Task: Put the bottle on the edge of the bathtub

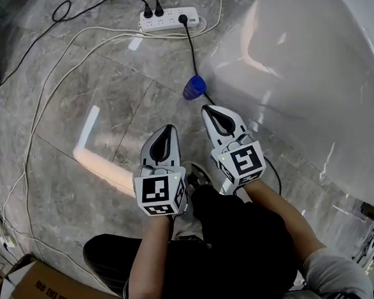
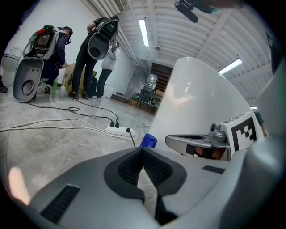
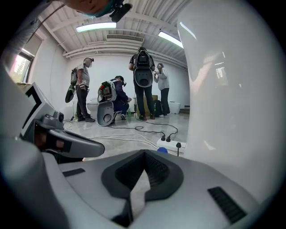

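Left gripper (image 1: pixel 168 130) and right gripper (image 1: pixel 211 111): light grey tapered shells, the jaws lined with black ribbed pads (image 2: pixel 129 169), a slotted black vent (image 2: pixel 62 203) on each flank. Each carries a white cube (image 1: pixel 159 192) printed with black square markers, with a small green light (image 1: pixel 175 176) at its upper edge. The person wears light grey sleeves (image 1: pixel 333 273) and black trousers (image 1: pixel 245 250).

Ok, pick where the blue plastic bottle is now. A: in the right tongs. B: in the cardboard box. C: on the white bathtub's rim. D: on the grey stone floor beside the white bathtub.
D: the blue plastic bottle rests on the grey stone floor at the foot of the white bathtub, ahead of the shut, empty left tongs and right tongs.
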`<state>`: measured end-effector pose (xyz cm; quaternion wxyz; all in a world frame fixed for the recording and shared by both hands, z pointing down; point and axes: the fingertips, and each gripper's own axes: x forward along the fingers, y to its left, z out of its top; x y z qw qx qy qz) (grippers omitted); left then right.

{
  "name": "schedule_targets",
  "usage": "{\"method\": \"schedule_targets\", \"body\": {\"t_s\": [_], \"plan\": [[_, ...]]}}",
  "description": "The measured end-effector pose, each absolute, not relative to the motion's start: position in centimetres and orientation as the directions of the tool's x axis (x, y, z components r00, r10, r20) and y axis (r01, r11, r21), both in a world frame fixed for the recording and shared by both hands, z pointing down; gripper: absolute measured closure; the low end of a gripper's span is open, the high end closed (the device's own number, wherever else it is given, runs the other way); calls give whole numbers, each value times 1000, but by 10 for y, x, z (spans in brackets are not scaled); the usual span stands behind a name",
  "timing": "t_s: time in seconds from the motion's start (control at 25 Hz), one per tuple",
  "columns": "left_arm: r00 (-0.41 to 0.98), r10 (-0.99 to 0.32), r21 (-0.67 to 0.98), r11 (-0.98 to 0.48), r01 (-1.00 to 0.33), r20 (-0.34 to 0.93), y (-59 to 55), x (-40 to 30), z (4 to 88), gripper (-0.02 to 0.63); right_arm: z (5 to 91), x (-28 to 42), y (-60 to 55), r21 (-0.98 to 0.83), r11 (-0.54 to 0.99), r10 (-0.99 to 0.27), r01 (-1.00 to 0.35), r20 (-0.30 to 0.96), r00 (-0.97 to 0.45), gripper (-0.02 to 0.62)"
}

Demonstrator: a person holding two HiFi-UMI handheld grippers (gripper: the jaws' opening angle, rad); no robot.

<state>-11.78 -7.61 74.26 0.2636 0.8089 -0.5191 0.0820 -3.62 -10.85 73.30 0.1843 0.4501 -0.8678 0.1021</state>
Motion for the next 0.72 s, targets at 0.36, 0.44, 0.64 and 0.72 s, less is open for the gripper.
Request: {"method": "schedule_targets", "body": {"t_s": [0.36,0.44,0.64,0.72], "plan": [[448,-785,347,-315,-883,428,-100,-134,713,595,702,-46,-123,77,663,-681,-744,475,-558,589],[457,-754,300,-349,-888,473,-103,-137,708,595,700,-48,-119,34,661,-646,-750,535,-544,589],[499,-688,345,-363,-866,527,-103,-135,689,595,681,-45,-113,-7,661,-590,-750,613,-526,589],[506,-672,362,-357,-861,541,-105,-134,674,595,668,-44,-114,-15,654,-578,-757,635,-512,589]]}}
